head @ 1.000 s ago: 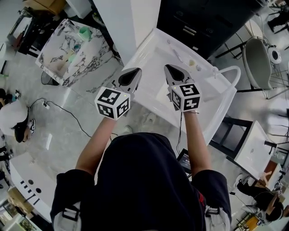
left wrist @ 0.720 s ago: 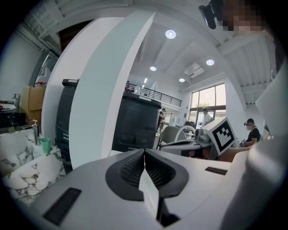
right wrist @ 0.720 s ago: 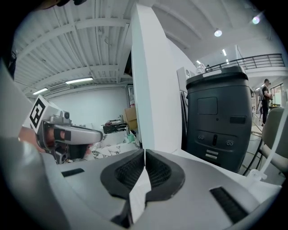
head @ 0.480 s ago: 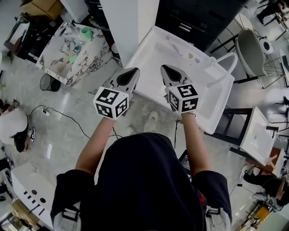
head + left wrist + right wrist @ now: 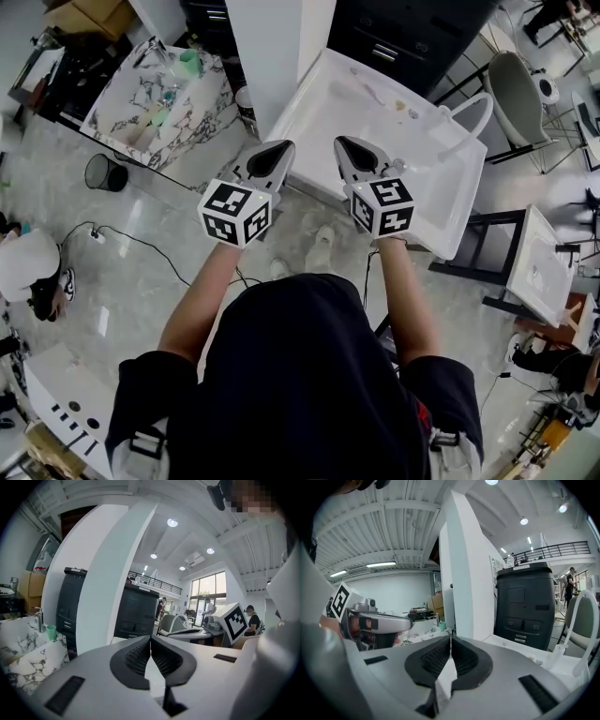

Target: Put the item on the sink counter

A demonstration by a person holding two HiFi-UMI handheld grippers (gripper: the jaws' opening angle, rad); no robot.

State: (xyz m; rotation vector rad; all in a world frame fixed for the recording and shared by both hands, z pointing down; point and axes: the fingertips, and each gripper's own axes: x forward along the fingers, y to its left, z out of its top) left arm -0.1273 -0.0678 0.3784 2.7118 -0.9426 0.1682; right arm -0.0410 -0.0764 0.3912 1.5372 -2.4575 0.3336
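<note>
The white sink counter (image 5: pixel 319 103) with a curved white faucet (image 5: pixel 472 111) stands ahead of me in the head view. A thin pale item (image 5: pixel 367 92) and a few small bits (image 5: pixel 405 110) lie near its far edge. My left gripper (image 5: pixel 274 150) hovers over the counter's near left edge, shut with nothing in it. My right gripper (image 5: pixel 349 147) is beside it over the basin side, also shut and empty. In the left gripper view the jaws (image 5: pixel 150 641) meet fully; in the right gripper view the jaws (image 5: pixel 450 639) meet too.
A white pillar (image 5: pixel 272 47) and a black cabinet (image 5: pixel 412 37) stand behind the counter. A marble counter (image 5: pixel 122 117) with a green cup (image 5: pixel 190 62) is at left, a bin (image 5: pixel 98 171) beside it. A chair (image 5: pixel 520 89) and another white basin (image 5: pixel 544 272) are at right.
The sink counter has slid up and to the right in the head view as I shift back. Both grippers stay side by side and shut.
</note>
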